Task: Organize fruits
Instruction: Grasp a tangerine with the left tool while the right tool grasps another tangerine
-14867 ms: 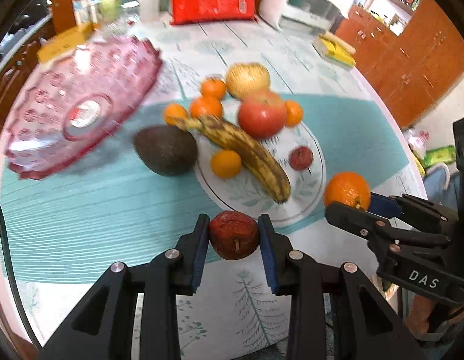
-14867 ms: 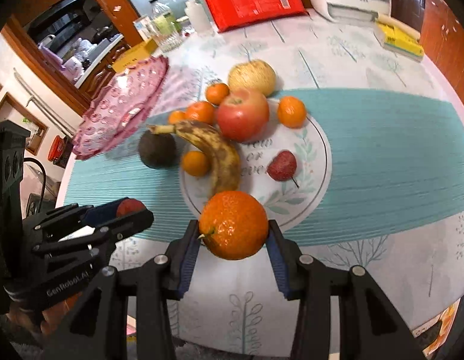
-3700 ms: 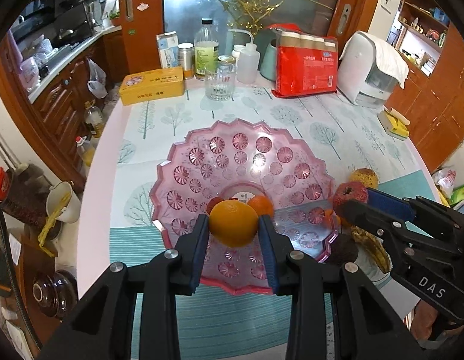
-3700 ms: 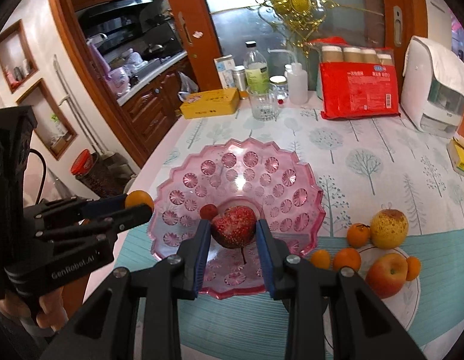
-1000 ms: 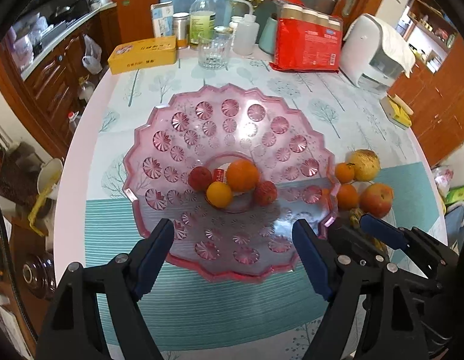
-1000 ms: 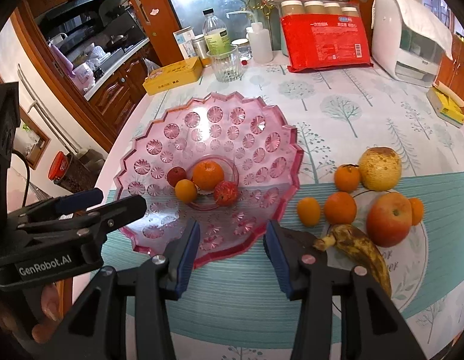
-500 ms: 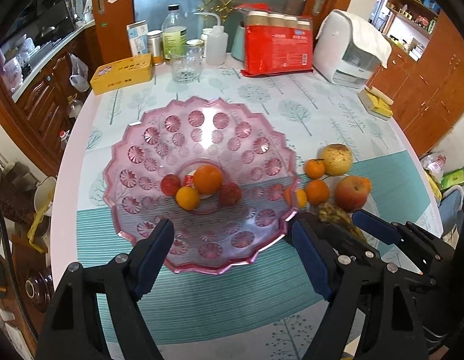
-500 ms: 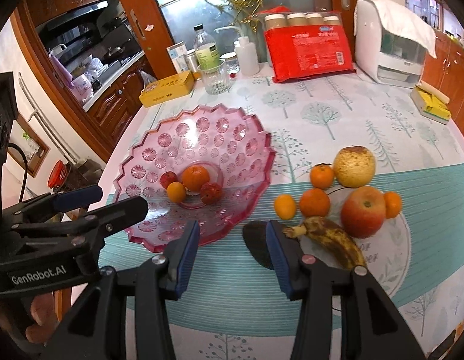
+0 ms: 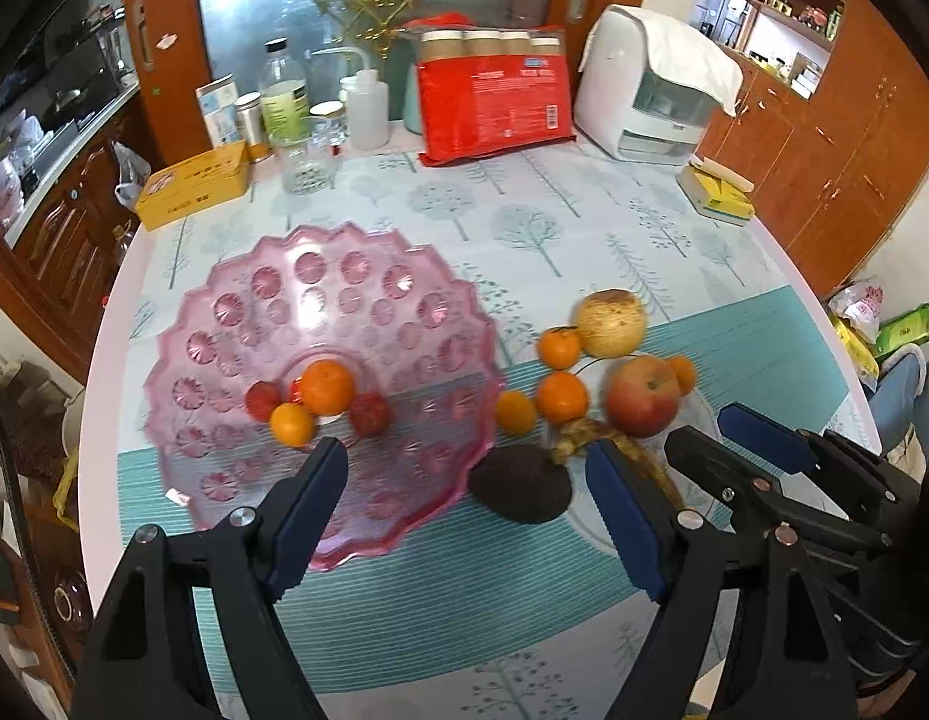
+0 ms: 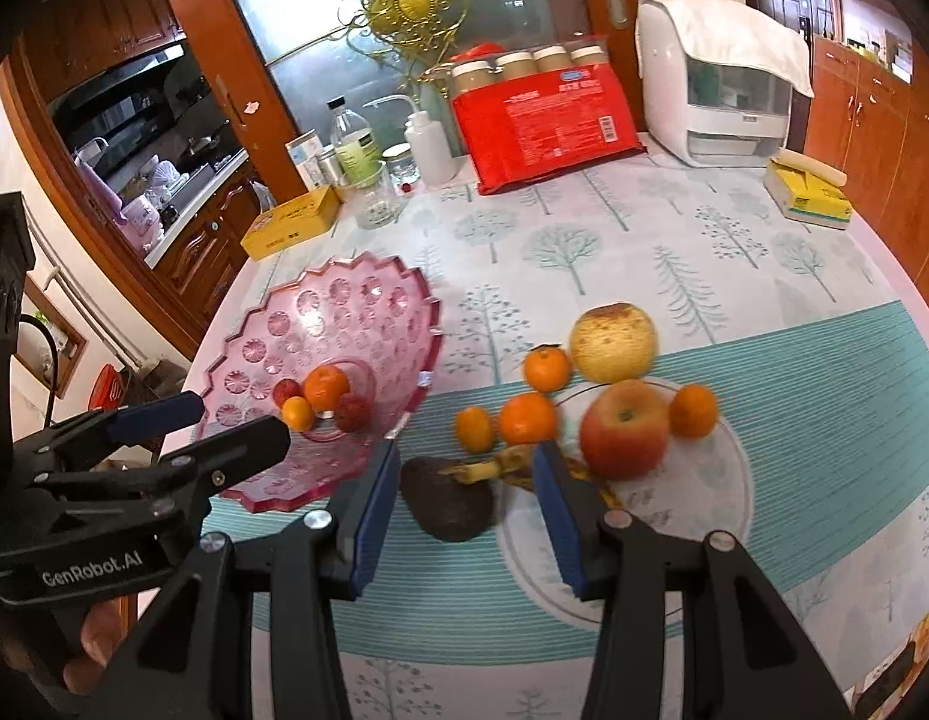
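The left gripper point(image 9: 464, 486) hangs above the near edge of the table point(image 9: 584, 222) with its jaws spread wide and nothing between them. The right gripper point(image 10: 467, 492) hangs beside it, jaws parted less widely and also empty; in its own view the dark avocado point(image 10: 449, 501) lies on the cloth in line with the gap, but the pads do not touch it.

The pink glass dish point(image 9: 272, 306) sits on the left half of the table. In its middle lie four fruits close together: a large orange point(image 9: 327, 387), a small orange point(image 9: 291, 425) and two small red fruits point(image 9: 261, 401) point(image 9: 369, 414).

The other fruit is still outside the dish, to its right. The avocado lies just beside the dish's rim. Next to it a browned banana point(image 10: 512, 461) reaches onto a white plate point(image 10: 722, 480), partly hidden by the grippers' fingers. A red apple point(image 10: 625, 429) stands on the plate with a mandarin point(image 10: 694, 411) touching its right side. Three more mandarins point(image 10: 475, 429) point(image 10: 528, 418) point(image 10: 547, 369) lie between plate and dish, and a yellow-brown pear point(image 10: 613, 342) sits behind the plate
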